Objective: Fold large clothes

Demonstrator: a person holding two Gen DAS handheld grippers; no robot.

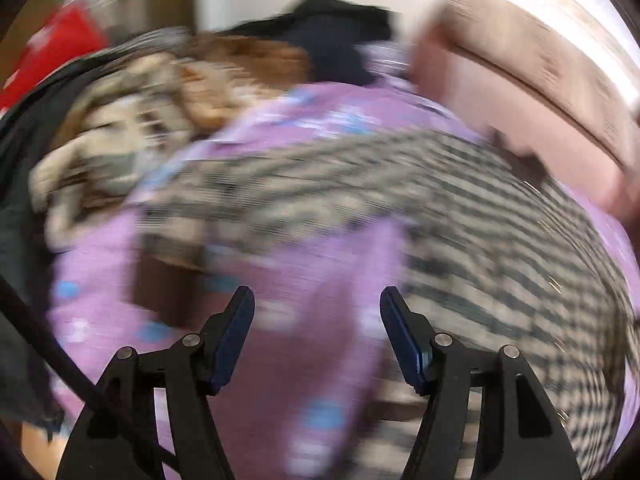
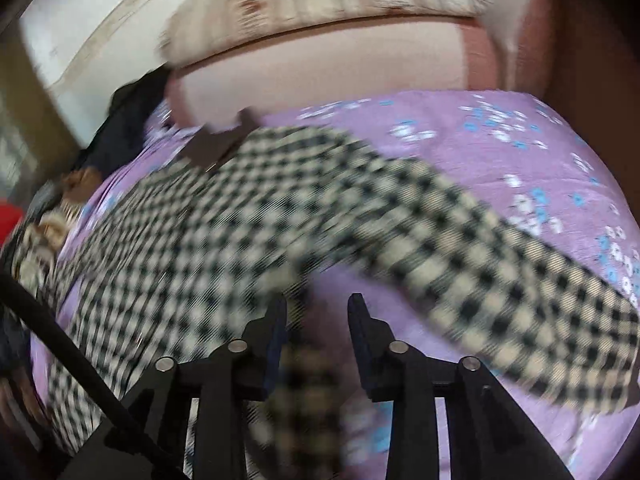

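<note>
the checked garment (image 2: 280, 208), black squares on cream with a dark brown collar (image 2: 224, 140) at its far end, lies spread across a lilac bedsheet (image 2: 460, 140) printed with small blue and white flowers. one long sleeve (image 2: 500, 280) stretches out toward the right. the right gripper (image 2: 318, 310) hangs just above the cloth with its jaws apart, a blurred strip of the check between them but not pinched. the left gripper (image 1: 318, 304) stands wide and empty over bare sheet (both views are smeared). a pile of other clothes (image 1: 120, 128) sits at the left, near a pink headboard (image 2: 320, 64).
</note>
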